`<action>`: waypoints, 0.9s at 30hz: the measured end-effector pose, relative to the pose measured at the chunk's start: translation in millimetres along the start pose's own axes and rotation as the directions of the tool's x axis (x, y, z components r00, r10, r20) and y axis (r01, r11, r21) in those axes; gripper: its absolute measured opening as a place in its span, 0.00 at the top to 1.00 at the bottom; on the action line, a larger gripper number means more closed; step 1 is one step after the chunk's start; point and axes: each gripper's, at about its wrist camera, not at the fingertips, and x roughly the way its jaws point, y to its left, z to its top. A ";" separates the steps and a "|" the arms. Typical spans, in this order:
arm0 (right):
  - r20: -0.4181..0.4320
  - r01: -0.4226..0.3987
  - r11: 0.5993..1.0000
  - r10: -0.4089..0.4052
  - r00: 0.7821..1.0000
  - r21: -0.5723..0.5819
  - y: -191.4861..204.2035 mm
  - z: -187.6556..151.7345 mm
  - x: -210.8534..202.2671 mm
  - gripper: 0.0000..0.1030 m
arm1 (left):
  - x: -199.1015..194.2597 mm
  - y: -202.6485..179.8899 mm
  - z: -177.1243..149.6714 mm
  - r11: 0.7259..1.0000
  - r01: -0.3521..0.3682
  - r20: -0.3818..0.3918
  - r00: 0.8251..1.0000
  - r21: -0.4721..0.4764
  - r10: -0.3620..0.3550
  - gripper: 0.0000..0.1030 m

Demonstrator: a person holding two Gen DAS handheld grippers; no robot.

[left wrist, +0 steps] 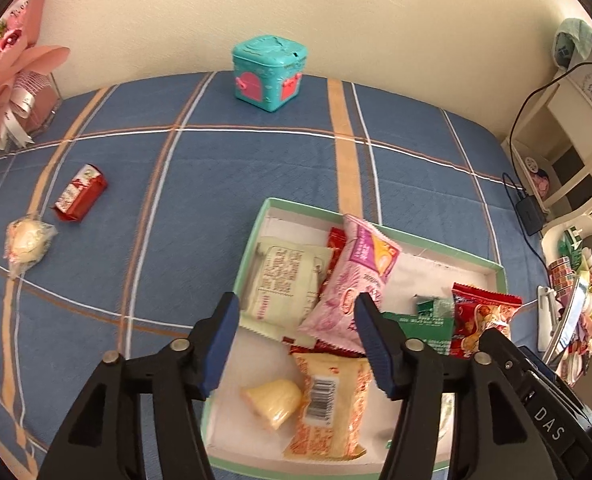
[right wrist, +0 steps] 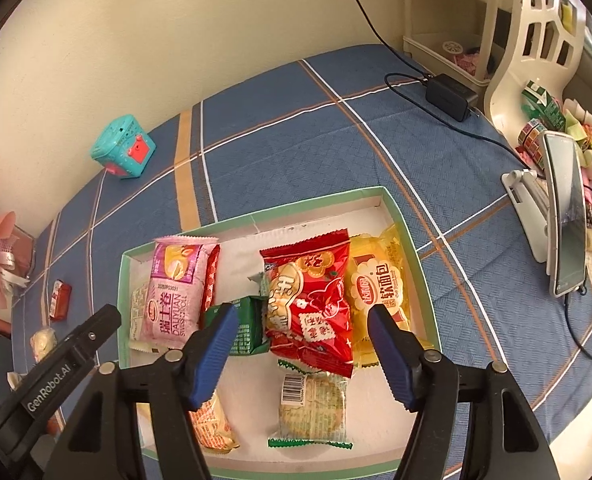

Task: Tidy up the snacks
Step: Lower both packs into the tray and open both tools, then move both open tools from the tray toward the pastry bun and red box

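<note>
Seemingly "DALIYUAN SWISS ROLL" pink packet

Right gripper poised over a green-rimmed tray, jaws apart with nothing between the pads. Directly ahead of the fingertips lies a red snack packet; a yellow bread packet sits right of it, a pink Swiss-roll packet left, and a clear-wrapped cracker pack beneath the jaws.

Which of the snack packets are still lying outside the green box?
Two: the small red packet and the pale clear-wrapped snack, both on the blue cloth left of the green box. All others lie inside.
</note>
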 end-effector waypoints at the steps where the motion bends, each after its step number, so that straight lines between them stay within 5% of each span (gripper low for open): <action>1: -0.001 0.002 1.000 -0.002 1.000 -0.008 1.6 -1.6 -0.2 0.30 | -1.7 0.2 -0.5 1.000 -0.006 0.004 1.000 0.002 0.006 0.31; 14: -0.005 0.023 0.992 -0.024 1.000 -0.125 29.0 -24.0 -2.1 0.26 | -21.5 17.0 -16.3 0.998 -0.058 0.034 0.998 -0.022 0.059 0.28; 17: -0.007 0.022 0.990 -0.023 1.000 -0.142 34.1 -27.1 -1.3 0.15 | -23.9 22.8 -17.6 0.997 -0.069 0.040 0.997 -0.025 0.070 0.18; 21: -0.007 0.024 0.988 -0.026 1.000 -0.151 38.1 -27.4 0.7 0.15 | -24.8 31.5 -18.3 0.996 -0.079 0.041 0.996 -0.035 0.080 0.18; 24: -0.002 0.028 0.989 -0.028 1.000 -0.145 39.6 -27.7 1.7 0.02 | -24.5 34.3 -17.6 0.995 -0.093 0.049 0.994 -0.021 0.094 0.18; 27: 0.012 0.028 0.988 -0.026 1.000 -0.149 42.0 -28.0 0.0 0.00 | -23.7 34.9 -17.3 0.995 -0.101 0.052 0.993 -0.014 0.101 0.16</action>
